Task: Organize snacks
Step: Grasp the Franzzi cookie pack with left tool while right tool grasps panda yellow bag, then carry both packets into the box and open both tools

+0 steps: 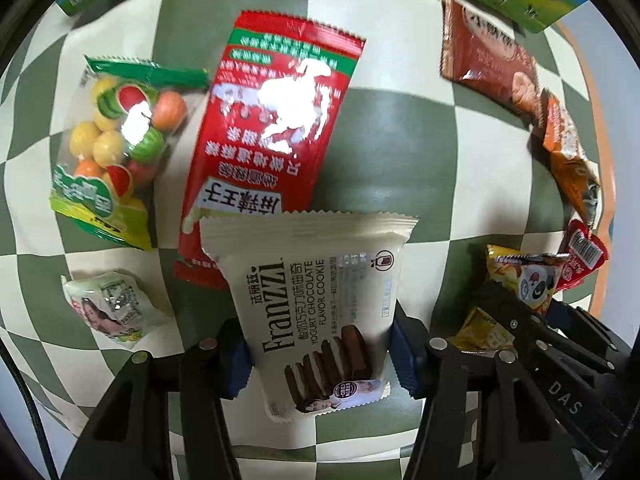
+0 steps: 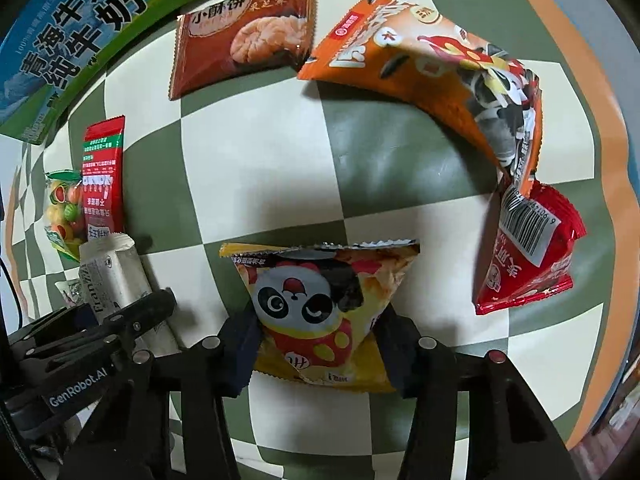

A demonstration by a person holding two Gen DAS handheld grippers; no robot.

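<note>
I count nine snack packets on the checked cloth (image 2: pixel 256 168): one white cookie pack (image 1: pixel 320 304), one long red pack (image 1: pixel 276 128), one candy bag (image 1: pixel 108 148), one small white packet (image 1: pixel 112 308), one brown pastry pack (image 2: pixel 240 36), one orange pack (image 2: pixel 424 68), one red barcoded pack (image 2: pixel 528 256), one panda pack (image 2: pixel 320 304), one yellow packet (image 1: pixel 482 330). Milk cartons: two (image 2: pixel 52 52) (image 2: pixel 132 32).

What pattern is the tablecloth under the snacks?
Green and cream checkerboard tablecloth, clearest in the right wrist view.
</note>
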